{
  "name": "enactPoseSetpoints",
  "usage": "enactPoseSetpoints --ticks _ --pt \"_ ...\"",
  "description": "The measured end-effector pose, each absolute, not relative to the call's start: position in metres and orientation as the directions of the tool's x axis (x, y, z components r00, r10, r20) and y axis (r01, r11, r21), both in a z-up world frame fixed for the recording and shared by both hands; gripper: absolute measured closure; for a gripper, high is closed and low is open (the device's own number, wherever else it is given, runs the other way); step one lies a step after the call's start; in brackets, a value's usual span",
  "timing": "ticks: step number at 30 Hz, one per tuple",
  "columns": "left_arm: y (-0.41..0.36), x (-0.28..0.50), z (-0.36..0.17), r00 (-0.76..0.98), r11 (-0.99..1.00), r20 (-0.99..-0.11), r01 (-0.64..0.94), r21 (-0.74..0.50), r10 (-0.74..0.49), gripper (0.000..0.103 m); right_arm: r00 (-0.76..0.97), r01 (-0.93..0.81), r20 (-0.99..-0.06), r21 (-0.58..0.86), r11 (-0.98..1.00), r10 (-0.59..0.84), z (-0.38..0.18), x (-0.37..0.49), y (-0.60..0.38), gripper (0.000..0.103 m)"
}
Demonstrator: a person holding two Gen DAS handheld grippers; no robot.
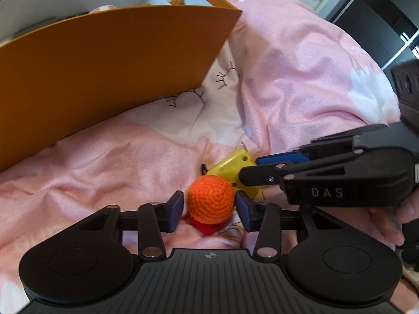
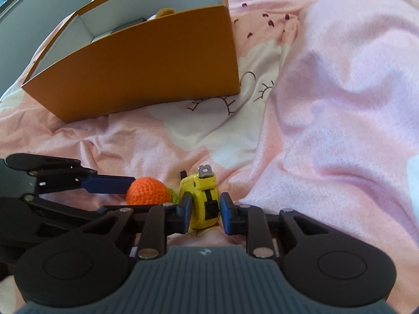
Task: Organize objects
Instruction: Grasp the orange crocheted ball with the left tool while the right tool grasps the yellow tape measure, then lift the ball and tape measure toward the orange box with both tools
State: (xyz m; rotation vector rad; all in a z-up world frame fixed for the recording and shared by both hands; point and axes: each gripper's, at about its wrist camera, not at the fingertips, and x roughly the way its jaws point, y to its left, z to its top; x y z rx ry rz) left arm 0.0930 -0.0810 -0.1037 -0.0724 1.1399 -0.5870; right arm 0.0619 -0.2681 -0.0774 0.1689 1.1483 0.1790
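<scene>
Pink blanket [image 2: 327,104]; orange box [image 2: 146,76] contents mostly hidden; crochet toy's [image 1: 210,200] base obscured.

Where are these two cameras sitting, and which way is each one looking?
Left wrist: on the left gripper, looking down at the orange crochet toy between its jaws; a hand shows.
Right wrist: on the right gripper, looking down at the yellow tape measure between its jaws.
Shared: both items, each other's gripper, the orange box, the pink bedding.

Orange crocheted yarn ball [image 1: 210,199], glossy yellow plastic tape measure [image 2: 203,198], matt cardboard box [image 2: 146,73], soft pink fleece blanket [image 2: 327,104]
</scene>
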Motion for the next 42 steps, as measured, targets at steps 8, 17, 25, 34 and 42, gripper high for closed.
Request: enactPoseSetpoints --ticks 8,17,25,34,42 --pt "-0.086 0.092 -0.109 0.28 0.855 -0.848 0.408 -0.32 -0.451 0.058 0.36 -0.028 -0.885 0.306 0.952 0.295 -0.096 0.075 -0.274 0.069" --pt "-0.081 0.086 -0.097 0.301 0.855 -0.836 0.407 -0.323 -0.459 0.058 0.388 -0.043 -0.872 0.305 0.951 0.297 -0.087 0.071 -0.271 0.075" --pt "-0.075 0.081 -0.089 0.329 0.859 -0.825 0.4 -0.318 -0.459 0.058 0.44 -0.074 -0.852 0.281 0.957 0.284 -0.064 0.065 -0.27 0.078" --pt "-0.059 0.083 -0.04 0.429 0.866 -0.769 0.386 -0.318 -0.474 0.058 0.546 -0.162 -0.787 0.238 0.958 0.288 -0.009 0.068 -0.264 0.078" --pt "-0.036 0.119 0.025 0.566 0.876 -0.671 0.355 -0.326 -0.479 0.058 0.666 -0.271 -0.674 0.181 0.946 0.32 0.07 0.098 -0.262 0.078"
